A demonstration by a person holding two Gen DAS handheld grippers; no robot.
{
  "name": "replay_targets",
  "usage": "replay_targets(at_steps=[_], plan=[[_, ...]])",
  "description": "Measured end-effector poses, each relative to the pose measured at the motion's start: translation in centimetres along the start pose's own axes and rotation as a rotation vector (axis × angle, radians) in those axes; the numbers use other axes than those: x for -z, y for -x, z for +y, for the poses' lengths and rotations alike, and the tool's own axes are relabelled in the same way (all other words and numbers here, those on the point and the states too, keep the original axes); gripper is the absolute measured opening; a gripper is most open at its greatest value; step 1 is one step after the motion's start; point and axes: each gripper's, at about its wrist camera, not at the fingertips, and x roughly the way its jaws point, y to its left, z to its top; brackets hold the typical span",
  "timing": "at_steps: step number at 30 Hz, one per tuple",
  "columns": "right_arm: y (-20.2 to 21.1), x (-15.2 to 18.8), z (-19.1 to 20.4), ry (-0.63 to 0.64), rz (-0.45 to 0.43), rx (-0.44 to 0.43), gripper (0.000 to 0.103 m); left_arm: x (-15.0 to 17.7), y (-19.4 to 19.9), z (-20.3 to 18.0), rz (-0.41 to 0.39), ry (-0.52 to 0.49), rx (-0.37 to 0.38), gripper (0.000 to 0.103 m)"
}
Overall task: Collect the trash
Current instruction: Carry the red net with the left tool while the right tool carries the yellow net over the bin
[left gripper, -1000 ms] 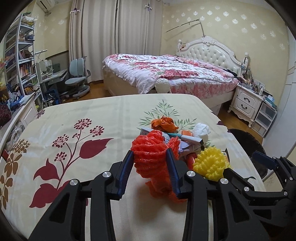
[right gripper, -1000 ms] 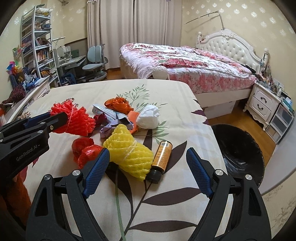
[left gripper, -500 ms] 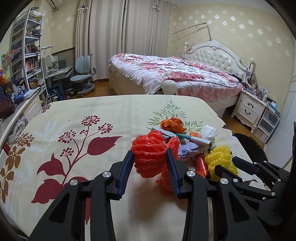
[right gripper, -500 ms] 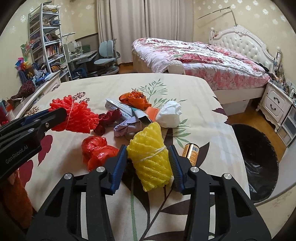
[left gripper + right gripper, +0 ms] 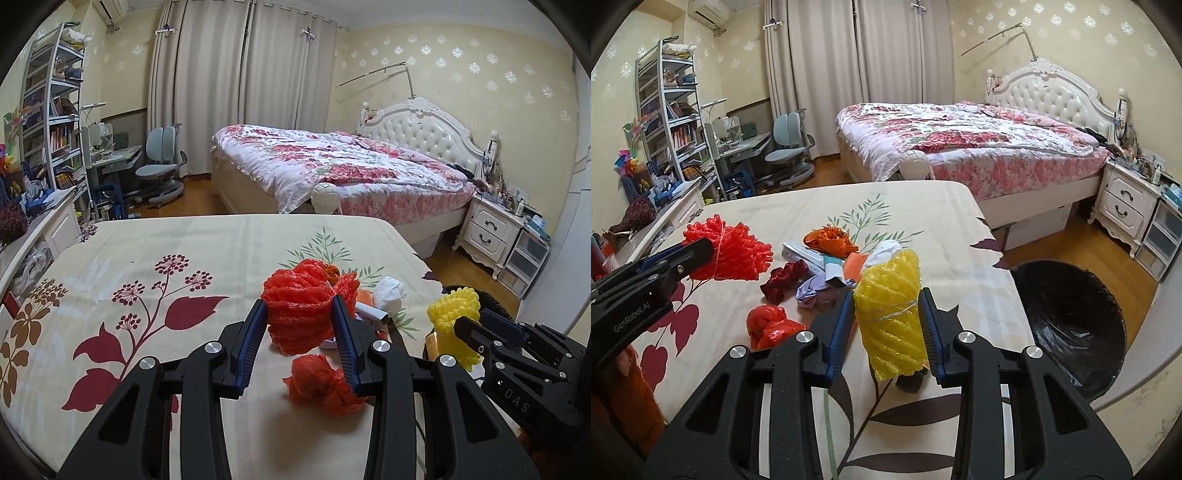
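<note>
My left gripper [image 5: 298, 321] is shut on a red foam net [image 5: 297, 308] and holds it above the table; it also shows in the right wrist view [image 5: 729, 253]. My right gripper [image 5: 886, 319] is shut on a yellow foam net [image 5: 890, 314], lifted off the table, also seen in the left wrist view [image 5: 452, 323]. A pile of trash lies on the table: a red plastic wad [image 5: 772, 326], a dark red wad [image 5: 785, 282], an orange wrapper [image 5: 831, 240], a tube [image 5: 803, 254], a white tissue [image 5: 388, 293] and purple paper [image 5: 812, 291].
A black-lined trash bin [image 5: 1071, 321] stands on the floor right of the table [image 5: 923, 221]. A small can [image 5: 910, 382] lies under the yellow net. A bed [image 5: 960, 147], a nightstand [image 5: 1126, 199] and shelves [image 5: 672, 118] stand beyond.
Both grippers have risen with their foam nets. The right gripper, open around the yellow net a second ago, shut on it and lifted it clear of the can.
</note>
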Motion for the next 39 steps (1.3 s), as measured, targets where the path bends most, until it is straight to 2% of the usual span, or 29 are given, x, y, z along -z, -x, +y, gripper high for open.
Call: replay_targets(at_steps=[10,23,27,30,33,36,39], plan=[[1.2,-0.8,-4.4,-0.063,-0.042,0.069,0.034,-0.8,-0.5,-3.5,-0.024,-0.037,0.064,0.039],[1.2,-0.2,-10.8,-0.143,-0.053,0.19,0.034,-0.6,-3.3,-9.2,-0.003,-0.089,0.134,0.039],[0.0,0.7,-12.7,-0.162,-0.033,0.226,0.034,0.1,-4.7,-10.9,0.014,-0.122,0.132,0.039],[-1.0,2.1,-14.2,-0.201,-0.032,0.213,0.034,0.5,-5.3,-11.5,0.035,-0.132,0.132,0.039],[-3.3,4.7,-16.2,-0.306,0.011,0.123,0.03,0.8,-5.5,-11.7,0.048,-0.14,0.131,0.039],[-4.1,5.9,-16.0,-0.317,0.024,0.138,0.03,0.7,-5.3,-12.2,0.033,-0.167,0.119,0.039],[-3.8,5.1,-15.8,-0.294,0.008,0.159,0.03,0.4,-5.5,-13.0,0.026,-0.177,0.121,0.039]])
